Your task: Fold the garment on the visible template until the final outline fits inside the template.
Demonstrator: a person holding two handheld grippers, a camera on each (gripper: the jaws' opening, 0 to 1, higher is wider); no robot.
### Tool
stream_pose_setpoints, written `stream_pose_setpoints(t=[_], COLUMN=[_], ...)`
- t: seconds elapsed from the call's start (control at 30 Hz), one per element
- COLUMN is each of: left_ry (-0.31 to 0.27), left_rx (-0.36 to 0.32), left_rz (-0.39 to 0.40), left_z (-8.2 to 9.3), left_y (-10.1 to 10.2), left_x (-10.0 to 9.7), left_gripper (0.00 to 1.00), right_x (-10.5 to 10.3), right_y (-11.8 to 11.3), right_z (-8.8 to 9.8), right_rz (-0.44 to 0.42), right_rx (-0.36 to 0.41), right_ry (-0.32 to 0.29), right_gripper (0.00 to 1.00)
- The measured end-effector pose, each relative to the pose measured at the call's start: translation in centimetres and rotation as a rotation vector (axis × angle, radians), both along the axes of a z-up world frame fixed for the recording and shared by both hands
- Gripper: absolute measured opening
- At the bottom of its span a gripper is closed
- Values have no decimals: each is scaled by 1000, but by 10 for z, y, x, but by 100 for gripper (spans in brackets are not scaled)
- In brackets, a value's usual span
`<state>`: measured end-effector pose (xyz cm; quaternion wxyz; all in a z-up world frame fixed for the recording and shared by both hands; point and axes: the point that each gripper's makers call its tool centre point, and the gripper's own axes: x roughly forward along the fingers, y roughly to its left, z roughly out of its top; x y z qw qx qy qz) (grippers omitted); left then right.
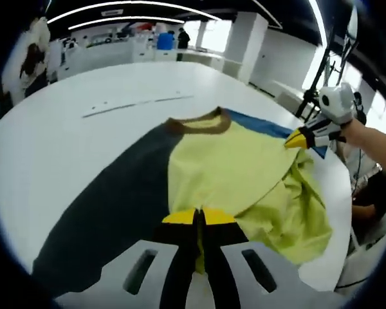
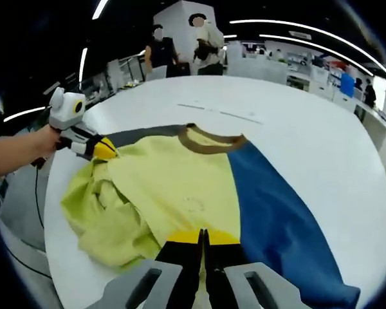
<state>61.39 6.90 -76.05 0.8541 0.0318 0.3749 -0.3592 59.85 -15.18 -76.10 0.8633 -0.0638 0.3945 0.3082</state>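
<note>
Fingers point(image 1: 180, 217) of both grippers pinched on yellow garment point(image 1: 238, 167), white table point(image 1: 64, 141).

Legible text, labels, brands, numbers, signs: I am finding none. I am checking the garment point(image 2: 180, 187) front, where I am seeing only a faint round mark near the middle, too small and pale to read. I am scanning the white table point(image 1: 83, 135) and its thin strip markings, which are carrying no characters that I can make out.
</note>
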Motion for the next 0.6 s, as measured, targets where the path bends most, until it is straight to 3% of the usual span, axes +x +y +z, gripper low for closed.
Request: stream_pose_setpoints(t=[0.2, 0.37, 0.6], left_ry=[37, 39, 28], left_rx=[-6, -50, -109], left_rz=[12, 23, 59], left_z=[-7, 6, 24], left_y=[-1, 2, 14], left_x=[-2, -5, -9], left_gripper=[0, 1, 13], right_x=[-2, -4, -9], right_y=[-1, -3, -5], right_z=[-9, 5, 26], right_rz=[-29, -29, -47], right_rx=[0, 23, 77], right_ry=[41, 20, -17], right_gripper=[0, 0, 5])
